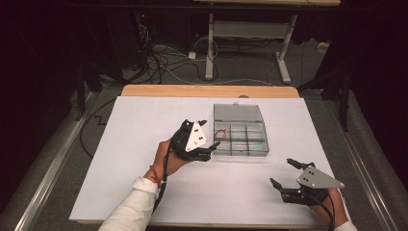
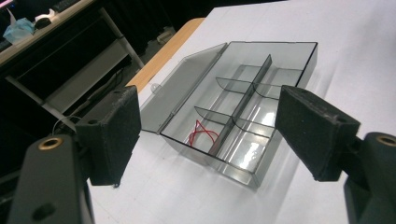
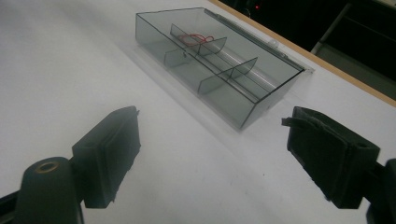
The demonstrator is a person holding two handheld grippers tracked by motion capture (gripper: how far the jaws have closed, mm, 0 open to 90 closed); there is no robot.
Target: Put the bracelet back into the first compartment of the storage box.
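**Left gripper at the box's left end, right gripper well back**

A white-covered table (image 1: 144,192) with a wooden far edge carries the work. A clear grey plastic compartment box (image 1: 240,139) is set right of the table's middle, nearer the far edge than the near one, with its hinged lid (image 1: 238,112) laid open flat toward the far edge. The box's long axis is seen to run across the table, parallel to the far edge; one long divider follows that axis and short cross dividers split it into small cells. A thin loop of red wire (image 2: 201,133) is seen lying in the far cell at the box's left end, the end closest to the left gripper.

The left gripper (image 1: 210,149) is held just beside that left end, its jaws spread wide with nothing between them and pointed along the box's length toward the wire cell. The right gripper (image 1: 284,174) is held near the table's near right corner, well apart from the box, its jaws likewise spread and empty, with the box lying ahead of it toward the far edge.

The left gripper is judged the nearer by far, so any reach into the wire cell would fall to it.
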